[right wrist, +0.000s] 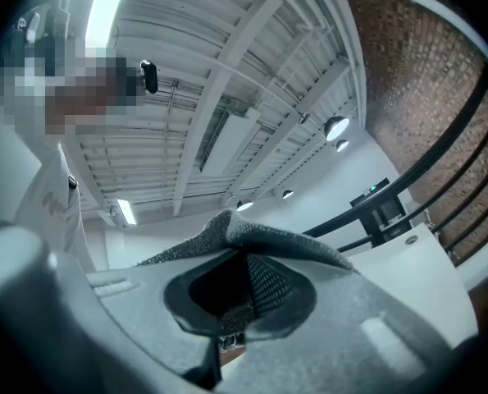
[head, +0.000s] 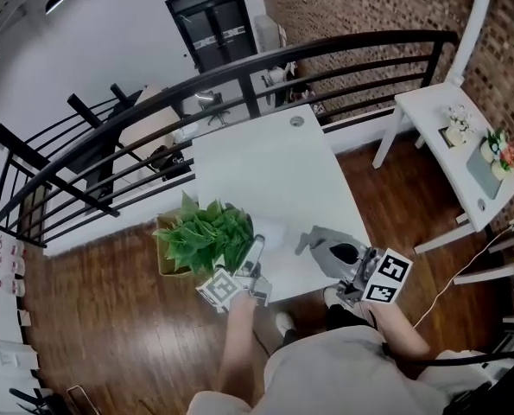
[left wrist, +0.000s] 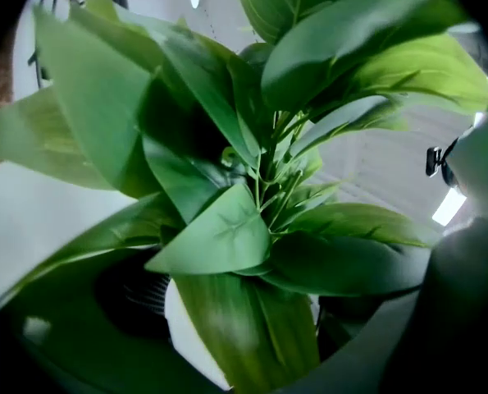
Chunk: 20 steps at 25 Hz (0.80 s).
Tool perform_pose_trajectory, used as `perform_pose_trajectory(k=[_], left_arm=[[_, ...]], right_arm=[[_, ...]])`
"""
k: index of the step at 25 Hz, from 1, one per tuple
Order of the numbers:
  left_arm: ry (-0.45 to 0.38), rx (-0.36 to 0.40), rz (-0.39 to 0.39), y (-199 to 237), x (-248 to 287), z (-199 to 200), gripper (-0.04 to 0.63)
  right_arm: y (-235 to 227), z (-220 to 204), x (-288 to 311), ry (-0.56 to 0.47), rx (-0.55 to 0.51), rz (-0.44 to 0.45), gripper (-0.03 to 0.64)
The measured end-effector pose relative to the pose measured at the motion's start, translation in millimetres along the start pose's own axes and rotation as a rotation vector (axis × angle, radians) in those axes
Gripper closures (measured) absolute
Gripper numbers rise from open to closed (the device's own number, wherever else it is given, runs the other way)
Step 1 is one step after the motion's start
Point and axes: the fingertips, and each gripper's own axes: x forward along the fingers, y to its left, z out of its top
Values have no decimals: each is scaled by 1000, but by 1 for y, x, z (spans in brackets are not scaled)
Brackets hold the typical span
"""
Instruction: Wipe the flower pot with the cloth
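Observation:
A leafy green plant (head: 206,236) in a white flower pot (head: 271,230) sits at the left front edge of the white table (head: 274,162), leaning left. My left gripper (head: 255,258) is at the pot. In the left gripper view the leaves (left wrist: 227,236) fill the picture, and the white pot rim (left wrist: 186,327) and dark soil lie low between wide-set jaws that seem to clamp the pot. My right gripper (head: 347,264) is over the front right corner, shut on a grey cloth (head: 326,245). The cloth (right wrist: 252,277) bunches up between its jaws, apart from the pot.
A black railing (head: 239,67) runs behind the table. A white side table (head: 438,119) with small flowers stands at the right by the brick wall. A tan box (head: 164,262) lies under the leaves, off the table's left edge. The floor is wood.

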Motion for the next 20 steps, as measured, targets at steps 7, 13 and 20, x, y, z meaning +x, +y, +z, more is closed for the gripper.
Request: perform_pose_trajectory(k=[7,13,20], left_arm=[[195,492,323,109,13,-23,44],[366,792,399,173,33,-79,43],[353,888,422,182,26,-112,35]], right_arm=[[-32,-27,-18,75,1,-107,621],[-47,-61,-31,152,6,-156,621],[-50,-93,-35,206,34,-177,621]])
